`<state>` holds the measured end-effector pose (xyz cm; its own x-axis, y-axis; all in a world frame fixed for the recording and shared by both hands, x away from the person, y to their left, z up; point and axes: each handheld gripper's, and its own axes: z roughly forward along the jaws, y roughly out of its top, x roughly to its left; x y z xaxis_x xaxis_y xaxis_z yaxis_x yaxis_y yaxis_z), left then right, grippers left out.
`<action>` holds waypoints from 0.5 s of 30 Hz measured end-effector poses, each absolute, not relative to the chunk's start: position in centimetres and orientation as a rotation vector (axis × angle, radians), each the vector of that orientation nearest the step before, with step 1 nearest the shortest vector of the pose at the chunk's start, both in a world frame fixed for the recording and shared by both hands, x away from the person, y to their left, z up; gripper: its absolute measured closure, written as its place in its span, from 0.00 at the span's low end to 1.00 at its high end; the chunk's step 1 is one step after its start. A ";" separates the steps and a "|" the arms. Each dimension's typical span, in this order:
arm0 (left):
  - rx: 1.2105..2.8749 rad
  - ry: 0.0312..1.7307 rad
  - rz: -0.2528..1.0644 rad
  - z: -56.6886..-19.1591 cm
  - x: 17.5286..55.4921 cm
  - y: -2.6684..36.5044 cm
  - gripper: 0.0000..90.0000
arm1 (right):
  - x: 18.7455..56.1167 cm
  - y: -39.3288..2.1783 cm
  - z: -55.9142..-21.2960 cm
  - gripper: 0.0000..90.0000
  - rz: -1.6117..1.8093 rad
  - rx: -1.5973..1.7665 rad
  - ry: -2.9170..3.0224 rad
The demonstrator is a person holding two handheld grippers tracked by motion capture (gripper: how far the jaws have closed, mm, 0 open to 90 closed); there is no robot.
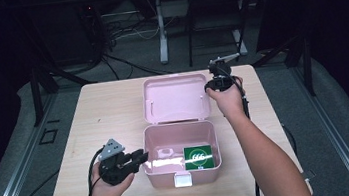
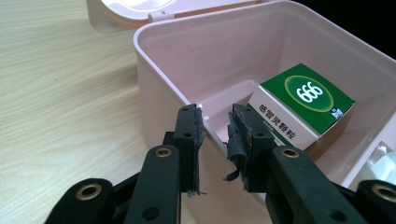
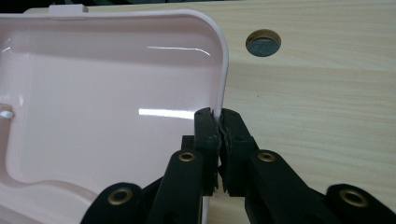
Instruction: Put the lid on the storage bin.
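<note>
Work: closing a pink box on the worktop, judged from the grips.
Box: stands open near the person's edge; its lid lies flat behind it, hinged back.
Contents: a green carton rests in the right half of the box, with a small white item beside it.
Left gripper: jaws pinching the box's left wall, steadying it.
Right gripper: jaws pressed on the lid's right rim.
Done: carton is inside; both grips are set.
Left: swing the lid over and press its latch shut.
Risk: the thin rim could slip from the pinch.
</note>
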<state>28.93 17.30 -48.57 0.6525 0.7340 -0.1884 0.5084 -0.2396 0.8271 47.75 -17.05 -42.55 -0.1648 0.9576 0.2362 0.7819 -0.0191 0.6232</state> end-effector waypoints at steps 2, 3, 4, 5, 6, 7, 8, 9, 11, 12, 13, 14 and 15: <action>1.907 0.979 0.295 -48.6 28.9 17.3 0.81 | 47.5 -17.1 -42.3 0.96 0.971 1.820 1.993; 1.905 0.978 0.295 -48.6 28.9 17.3 0.81 | 47.4 -17.1 -42.2 0.96 0.975 1.817 1.992; 1.906 0.979 0.296 -48.6 28.9 17.3 0.81 | 47.3 -17.1 -42.0 0.96 0.984 1.816 1.989; 1.906 0.979 0.296 -48.6 28.9 17.3 0.81 | 47.1 -17.1 -41.9 0.96 0.987 1.805 1.990; 1.905 0.979 0.296 -48.6 28.9 17.3 0.81 | 47.0 -17.2 -41.8 0.96 0.994 1.802 1.987; 1.904 0.983 0.296 -48.6 28.9 17.3 0.81 | 46.8 -17.3 -41.6 0.97 0.997 1.786 1.993; 1.904 0.983 0.296 -48.6 28.9 17.3 0.81 | 46.8 -17.3 -41.6 0.97 0.997 1.786 1.993; 1.904 0.983 0.296 -48.6 28.9 17.3 0.81 | 46.7 -17.3 -41.5 0.97 1.004 1.780 1.993; 1.902 0.983 0.297 -48.6 28.9 17.3 0.81 | 46.4 -17.3 -41.3 0.97 1.025 1.762 1.985; 1.902 0.983 0.297 -48.6 28.9 17.3 0.81 | 46.4 -17.3 -41.3 0.97 1.025 1.762 1.985; 1.903 0.983 0.296 -48.6 28.9 17.3 0.81 | 46.2 -17.3 -41.1 0.97 1.027 1.761 1.985; 1.905 0.982 0.296 -48.6 28.9 17.3 0.81 | 46.0 -17.4 -40.9 0.97 1.037 1.752 1.982; 1.900 0.984 0.297 -48.6 28.9 17.3 0.81 | 45.8 -17.4 -40.8 0.97 1.042 1.746 1.981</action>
<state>28.89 17.26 -48.61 0.6480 0.7375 -0.1904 0.5088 -0.2331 0.8287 45.85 -17.39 -40.83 -0.2155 0.9482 0.2333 0.7294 -0.0025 0.6840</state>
